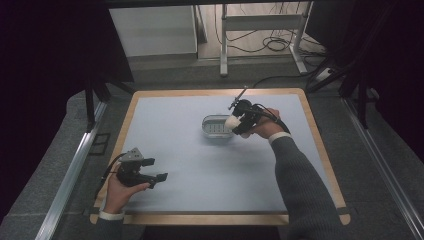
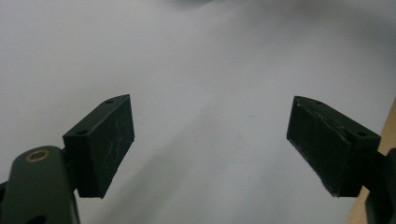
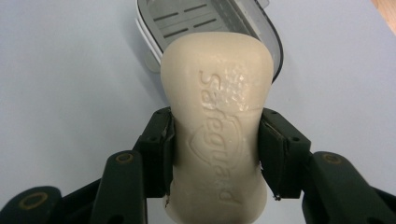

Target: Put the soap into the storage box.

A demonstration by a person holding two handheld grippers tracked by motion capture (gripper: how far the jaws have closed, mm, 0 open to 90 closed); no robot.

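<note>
Here, the table [image 1: 150,130] carries a pale blue-grey mat framed by a wooden border, and it serves as the reference for everything else. On the mat, somewhat beyond the table's centre and toward its right half, sits a small oval soap dish [image 1: 214,127] with a slotted grey insert; its slots are plain in the right gripper view [image 3: 187,21].

The right gripper [image 1: 235,124] is held just at the dish's right end, over the mat. Its two black jaws pinch a cream-coloured soap bar [image 3: 217,126] across its narrow sides. The bar has embossed lettering along its face. The bar's far end points at the dish, overlapping the near rim in the right gripper view. Whether the bar touches the dish cannot be told. The person's right hand [image 1: 265,129] and grey sleeve [image 1: 300,185] reach in from the table's near right edge.

The left gripper [image 1: 156,171] rests low by the table's near left corner, held by the left hand [image 1: 119,192]. Its jaws stand spread wide apart with nothing between them, only bare mat.
</note>
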